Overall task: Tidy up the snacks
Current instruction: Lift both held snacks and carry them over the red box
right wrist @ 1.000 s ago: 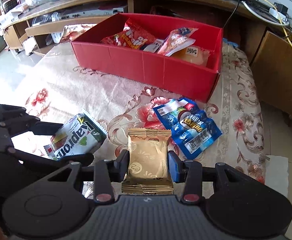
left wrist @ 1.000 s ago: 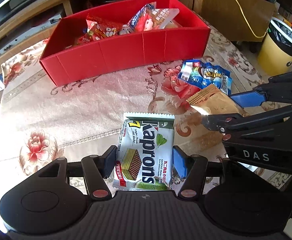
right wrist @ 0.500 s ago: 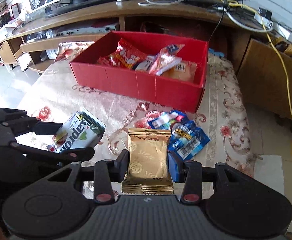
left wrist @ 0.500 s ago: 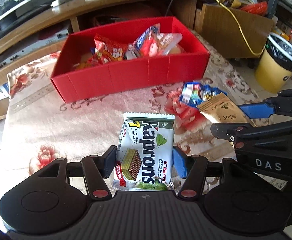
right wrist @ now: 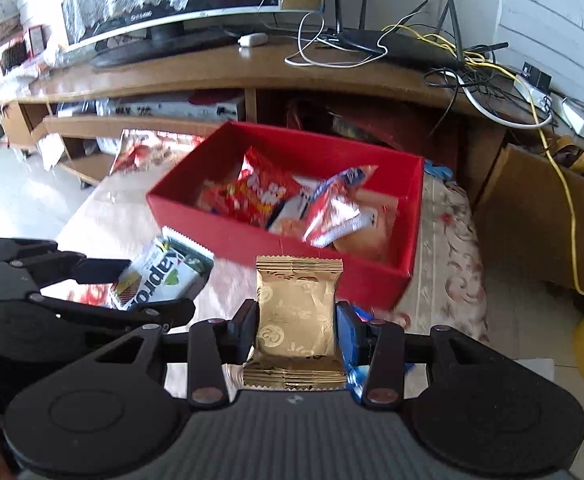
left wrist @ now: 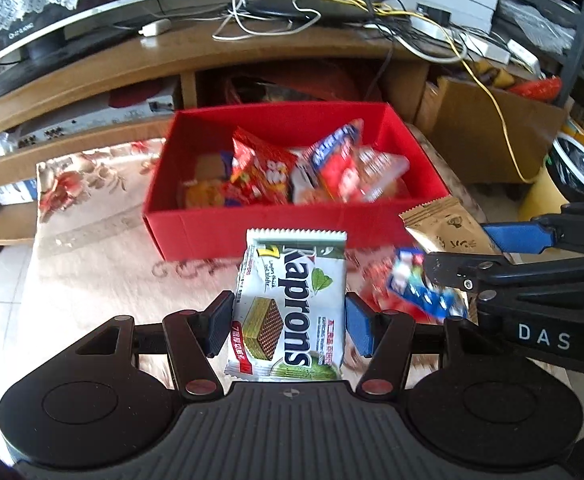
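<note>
Kaprons pack clamped btwn left hand-held gripper pads.

"Kaprons", "7" on wafer packet; "DAS" on right gripper.

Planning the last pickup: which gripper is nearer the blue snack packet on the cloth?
Right. The right gripper, holding the gold packet, hangs just over the blue packet; the left gripper is off to its left.
</note>
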### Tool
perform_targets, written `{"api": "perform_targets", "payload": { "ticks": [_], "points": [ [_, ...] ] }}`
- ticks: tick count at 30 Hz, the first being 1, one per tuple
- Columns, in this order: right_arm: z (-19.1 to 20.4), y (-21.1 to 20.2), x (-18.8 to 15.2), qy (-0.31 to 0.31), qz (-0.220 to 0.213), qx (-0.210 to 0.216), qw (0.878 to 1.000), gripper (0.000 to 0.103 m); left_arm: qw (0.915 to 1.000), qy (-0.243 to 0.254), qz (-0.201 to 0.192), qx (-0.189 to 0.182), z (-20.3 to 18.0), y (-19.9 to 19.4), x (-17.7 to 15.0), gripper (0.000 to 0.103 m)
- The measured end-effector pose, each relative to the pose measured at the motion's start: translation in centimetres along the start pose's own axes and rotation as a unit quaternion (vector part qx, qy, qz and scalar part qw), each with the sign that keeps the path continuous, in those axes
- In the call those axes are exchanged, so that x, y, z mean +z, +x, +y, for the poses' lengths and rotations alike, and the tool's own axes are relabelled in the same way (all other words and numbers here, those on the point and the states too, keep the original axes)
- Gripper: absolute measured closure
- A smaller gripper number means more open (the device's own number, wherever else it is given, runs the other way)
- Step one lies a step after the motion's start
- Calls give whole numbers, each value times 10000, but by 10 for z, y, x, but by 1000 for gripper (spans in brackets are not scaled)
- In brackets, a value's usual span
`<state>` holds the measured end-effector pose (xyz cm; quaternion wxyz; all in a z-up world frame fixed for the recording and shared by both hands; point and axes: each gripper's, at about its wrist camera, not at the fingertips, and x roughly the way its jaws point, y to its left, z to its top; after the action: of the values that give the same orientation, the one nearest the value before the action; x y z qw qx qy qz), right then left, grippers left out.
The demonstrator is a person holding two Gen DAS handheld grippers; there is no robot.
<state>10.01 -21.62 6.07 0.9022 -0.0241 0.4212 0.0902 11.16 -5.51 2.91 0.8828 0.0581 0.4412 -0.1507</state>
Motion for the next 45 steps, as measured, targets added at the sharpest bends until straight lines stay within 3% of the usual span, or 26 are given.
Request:
{"api": "perform_targets", "payload": {
  "ticks": [3, 6, 11, 16, 19, 23, 26, 28, 31, 36, 45],
  "points": [
    [-10, 13, 15, 103, -49, 89, 9999, 64, 10000, -97, -12, 10, 4, 8, 14, 38],
    [-22, 28, 27, 257, -88, 150, 9995, 64, 9997, -230, -40, -109, 6, 18, 32, 45],
    [-39, 58, 41, 404, 119, 150, 9990, 64, 9998, -181, 88, -42, 2, 45, 52, 47],
    [-46, 64, 36, 366, 248, 92, 9990, 64, 9968, -264, 718, -251, 5, 67, 24, 32],
    [-49, 64, 32, 388, 302, 113, 9987, 64, 9919, -407, 1177, -238, 1, 88, 7, 30],
    [-46, 58, 31, 389, 255, 236, 9986, 64, 9928, -106, 1179, -160, -23, 96, 2, 17],
    [-43, 56, 30, 324, 249, 283, 9988, 65, 9914, 79, 1303, 74, -32, 104, -7, 20],
    [-43, 56, 29, 292, 252, 273, 9989, 65, 9921, 101, 1245, 98, -32, 102, -9, 23],
    [-51, 53, 29, 397, 218, 241, 9987, 65, 9925, 16, 1219, 34, -29, 95, -10, 38],
    [-66, 44, 32, 606, 74, 190, 9980, 65, 9938, -98, 1099, -133, -26, 84, -2, 39],
    [-65, 52, 46, 615, 27, 196, 9979, 64, 9977, -396, 424, -356, -17, 49, 39, 39]
  ]
}}
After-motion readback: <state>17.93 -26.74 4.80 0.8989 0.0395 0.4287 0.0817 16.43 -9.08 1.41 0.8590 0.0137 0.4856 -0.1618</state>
